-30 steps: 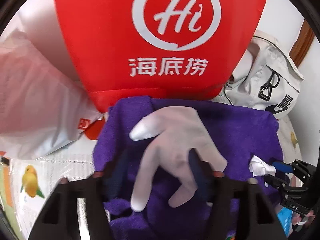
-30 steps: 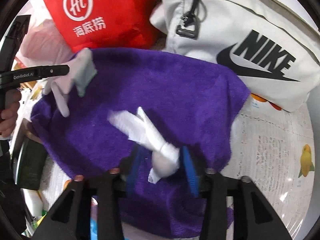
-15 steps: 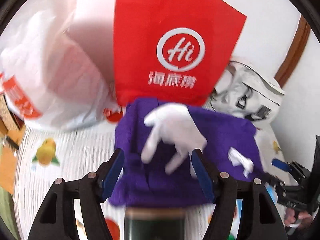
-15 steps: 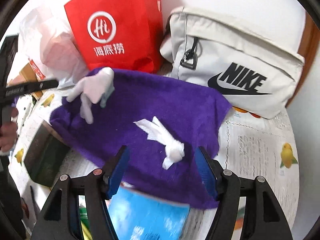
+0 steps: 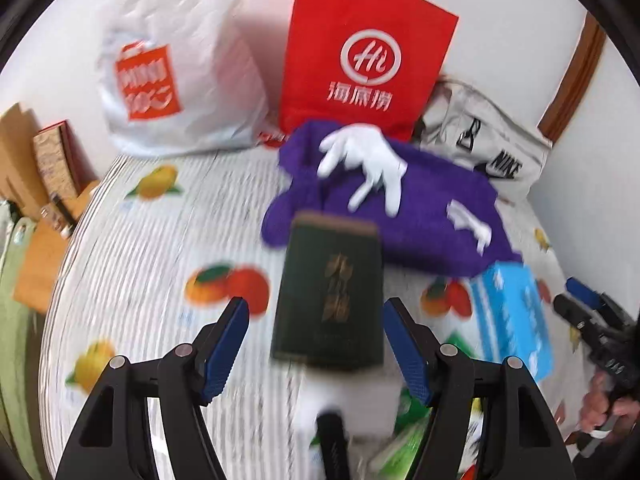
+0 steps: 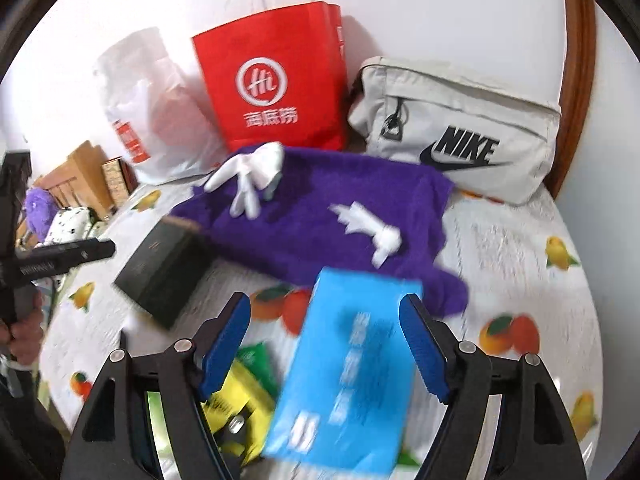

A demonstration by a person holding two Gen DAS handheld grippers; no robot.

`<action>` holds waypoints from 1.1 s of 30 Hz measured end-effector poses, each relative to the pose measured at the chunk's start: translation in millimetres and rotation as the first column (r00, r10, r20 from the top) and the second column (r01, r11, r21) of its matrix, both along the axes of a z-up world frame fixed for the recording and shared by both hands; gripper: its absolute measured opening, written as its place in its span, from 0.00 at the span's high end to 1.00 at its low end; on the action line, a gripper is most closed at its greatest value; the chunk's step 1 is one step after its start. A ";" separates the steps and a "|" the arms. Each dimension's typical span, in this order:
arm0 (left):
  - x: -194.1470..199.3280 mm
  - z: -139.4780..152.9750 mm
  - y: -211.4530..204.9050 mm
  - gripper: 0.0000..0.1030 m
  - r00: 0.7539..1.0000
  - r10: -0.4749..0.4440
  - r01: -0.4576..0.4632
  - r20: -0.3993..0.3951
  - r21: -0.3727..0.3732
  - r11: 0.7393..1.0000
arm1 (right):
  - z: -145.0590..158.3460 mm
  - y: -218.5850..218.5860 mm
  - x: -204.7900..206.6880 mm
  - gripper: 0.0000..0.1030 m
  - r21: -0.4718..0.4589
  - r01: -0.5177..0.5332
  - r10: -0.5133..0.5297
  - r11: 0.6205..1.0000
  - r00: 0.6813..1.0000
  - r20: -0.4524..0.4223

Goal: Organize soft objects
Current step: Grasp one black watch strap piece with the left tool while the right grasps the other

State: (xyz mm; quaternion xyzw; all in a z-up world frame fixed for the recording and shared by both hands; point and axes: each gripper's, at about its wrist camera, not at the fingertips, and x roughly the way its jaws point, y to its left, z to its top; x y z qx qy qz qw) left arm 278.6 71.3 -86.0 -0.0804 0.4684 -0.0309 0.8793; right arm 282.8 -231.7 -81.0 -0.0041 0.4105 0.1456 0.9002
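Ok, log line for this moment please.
left hand-held gripper: open, empty | right hand-held gripper: opening, empty | white glove, knotted white cloth: on purple towel

White wall (image 6: pixel 440 8); brown wooden trim (image 6: pixel 578 60)

The left tongs (image 5: pixel 316 340) are pointing steeply downward, jaws standing apart with nothing pressed between the blue pads (image 5: pixel 224 344). The right tongs (image 6: pixel 324 344) are also pointing downward, and their jaws are opening; the pads (image 6: pixel 420 344) are gripping nothing. In the left wrist view, the right tongs (image 5: pixel 592 320) are showing at the right edge, with the person's right hand (image 5: pixel 600 404) wrapping the handle. In the right wrist view, the left tongs (image 6: pixel 60 256) are showing at the left edge, with the left hand (image 6: pixel 24 332) gripping below.
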 end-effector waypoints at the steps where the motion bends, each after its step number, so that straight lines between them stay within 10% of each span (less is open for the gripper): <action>1: -9.7 -3.3 -0.7 0.34 1.000 -0.004 0.004 -0.007 0.002 1.000 | -0.2 -0.2 -7.5 0.26 0.006 0.006 -0.006 1.000 1.000 -0.003; 21: -88.1 -83.9 -23.2 0.35 0.998 0.050 -0.051 -0.048 -0.019 0.999 | -39.4 0.9 -117.6 0.26 -0.045 0.044 -0.044 0.998 0.999 -0.013; 26: -84.7 -84.7 -31.5 0.73 0.999 0.034 -0.033 -0.008 0.046 0.998 | -46.0 -5.1 -124.0 0.26 -0.028 0.060 -0.060 0.998 0.998 -0.013; 33: -84.0 -76.8 -20.3 0.81 1.000 0.018 -0.018 0.004 -0.043 0.999 | -53.9 -12.0 -123.3 0.26 -0.009 0.076 -0.076 0.997 0.997 -0.026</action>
